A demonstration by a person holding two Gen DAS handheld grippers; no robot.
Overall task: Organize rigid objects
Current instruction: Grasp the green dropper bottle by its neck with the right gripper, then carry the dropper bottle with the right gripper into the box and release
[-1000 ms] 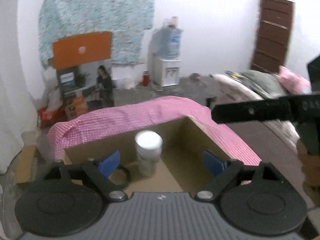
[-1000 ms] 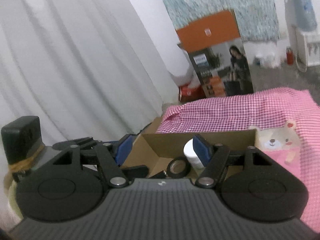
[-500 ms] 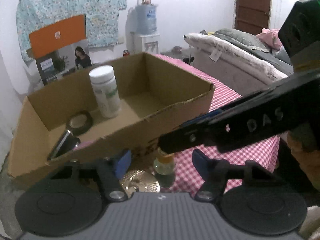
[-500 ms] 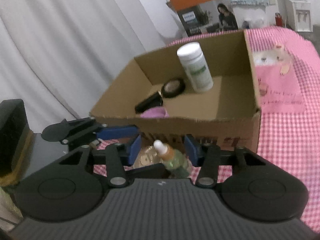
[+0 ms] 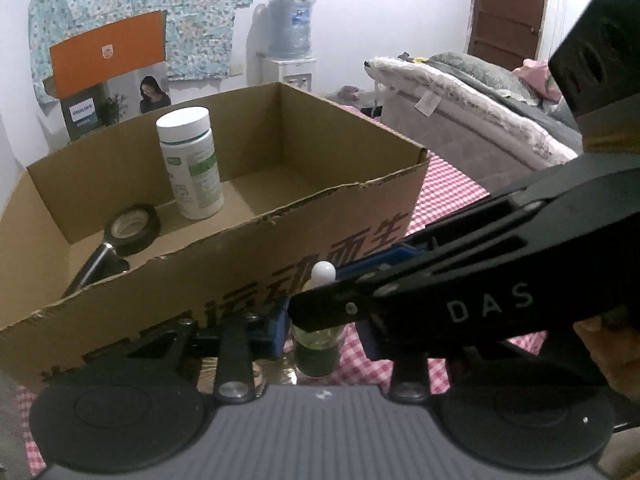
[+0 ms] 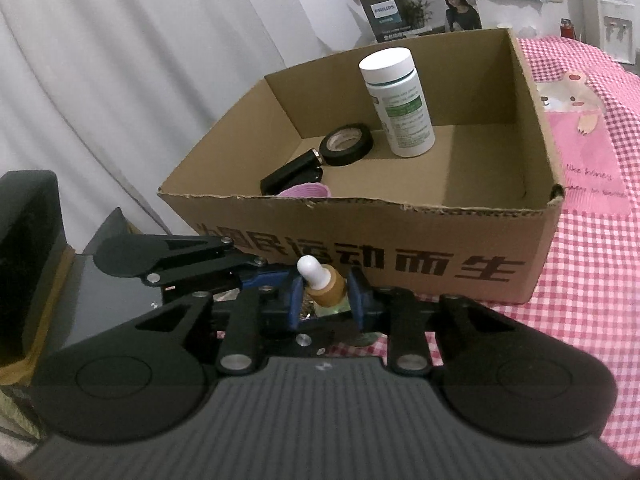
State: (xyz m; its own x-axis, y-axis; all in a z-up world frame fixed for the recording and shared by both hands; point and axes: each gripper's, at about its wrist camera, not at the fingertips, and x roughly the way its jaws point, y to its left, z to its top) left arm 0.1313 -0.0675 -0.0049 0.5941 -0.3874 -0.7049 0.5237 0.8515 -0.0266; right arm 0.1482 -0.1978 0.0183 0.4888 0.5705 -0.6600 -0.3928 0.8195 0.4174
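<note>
A small green dropper bottle with a white bulb and wooden collar stands on the pink checked cloth before an open cardboard box. My right gripper has its blue pads close on both sides of the bottle's neck. My left gripper flanks the bottle's body from the other side, with gaps to its pads. The right gripper crosses the left wrist view. The box holds a white pill bottle, black tape roll, a black cylinder and a pink item.
A shiny round disc lies on the cloth under the grippers. White curtains hang to the left. A bed, water dispenser and door stand behind the box.
Both grippers have dropped from above the box to its front wall. Both have narrowed around the dropper bottle, the right one down to its neck.
</note>
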